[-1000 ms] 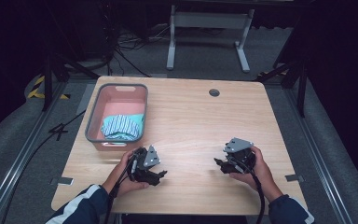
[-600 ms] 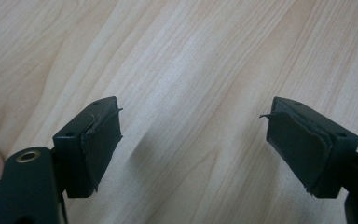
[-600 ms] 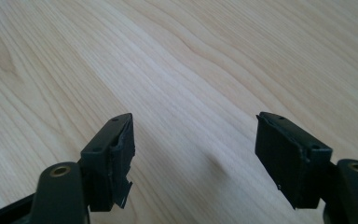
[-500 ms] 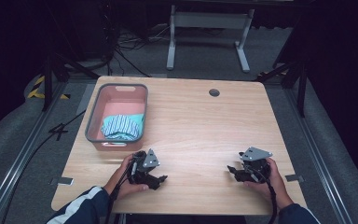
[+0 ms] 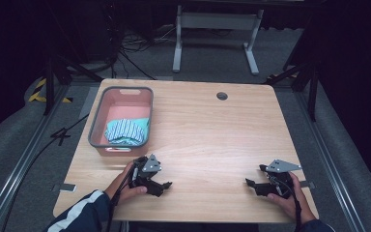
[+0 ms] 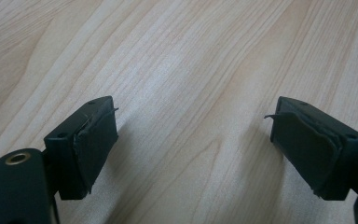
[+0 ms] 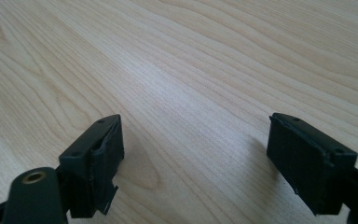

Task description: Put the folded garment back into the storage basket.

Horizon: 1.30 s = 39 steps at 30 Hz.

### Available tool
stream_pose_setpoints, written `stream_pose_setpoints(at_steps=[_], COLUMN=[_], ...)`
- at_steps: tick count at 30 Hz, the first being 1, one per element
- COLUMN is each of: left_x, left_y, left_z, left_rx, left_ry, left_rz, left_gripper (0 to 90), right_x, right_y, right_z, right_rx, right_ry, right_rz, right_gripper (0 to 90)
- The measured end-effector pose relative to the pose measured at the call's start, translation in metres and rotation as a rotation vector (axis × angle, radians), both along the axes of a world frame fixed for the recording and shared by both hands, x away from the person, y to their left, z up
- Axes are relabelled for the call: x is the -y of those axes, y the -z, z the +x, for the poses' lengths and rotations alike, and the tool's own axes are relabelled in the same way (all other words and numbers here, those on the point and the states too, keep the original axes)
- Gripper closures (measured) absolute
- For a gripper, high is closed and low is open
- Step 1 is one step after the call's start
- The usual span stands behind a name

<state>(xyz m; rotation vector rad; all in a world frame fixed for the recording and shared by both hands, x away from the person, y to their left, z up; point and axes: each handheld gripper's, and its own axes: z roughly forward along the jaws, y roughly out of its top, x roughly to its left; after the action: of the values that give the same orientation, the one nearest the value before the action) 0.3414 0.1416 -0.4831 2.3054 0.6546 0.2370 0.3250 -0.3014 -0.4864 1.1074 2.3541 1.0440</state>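
Far left of the table: my grey-rimmed pink basket, striped blue-white cloth folded inside at its near end. Just in front of it, my left gripper low over bare wood, jaws spread, just been opening, nothing between. Well apart at the near right edge, my right gripper, jaws wide, just opened further, empty too.

No readable text, labels, numbers, signs
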Motion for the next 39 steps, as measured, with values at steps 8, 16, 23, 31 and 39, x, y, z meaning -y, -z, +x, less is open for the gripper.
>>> stream_pose_setpoints(at_steps=[8, 16, 23, 31, 39], left_x=[0.0007, 0.0007, 0.0017, 0.0024, 0.0032], left_y=[0.0001, 0.0001, 0.0001, 0.0001, 0.0001], left_z=[0.0020, 0.0020, 0.0025, 0.0033, 0.0036], left_rx=[0.001, 0.001, -0.003, -0.003, -0.005], left_ry=[0.013, 0.013, 0.016, 0.023, 0.026], left_rz=[0.004, 0.004, 0.009, 0.012, 0.017], left_gripper=[12.4, 12.3, 11.0, 9.9, 9.0], right_x=[0.0008, 0.0007, 0.0007, 0.0010, 0.0013], right_y=[0.0000, 0.0000, 0.0000, 0.0000, 0.0000], right_z=[-0.0012, -0.0012, -0.0011, -0.0006, -0.0004], right_rx=[0.003, 0.002, 0.002, -0.002, -0.002], right_ry=[0.008, 0.010, 0.010, 0.008, 0.005], right_rz=[-0.004, -0.003, -0.003, 0.000, 0.000], right_gripper=[19.1, 18.9, 18.8, 18.1, 18.1])
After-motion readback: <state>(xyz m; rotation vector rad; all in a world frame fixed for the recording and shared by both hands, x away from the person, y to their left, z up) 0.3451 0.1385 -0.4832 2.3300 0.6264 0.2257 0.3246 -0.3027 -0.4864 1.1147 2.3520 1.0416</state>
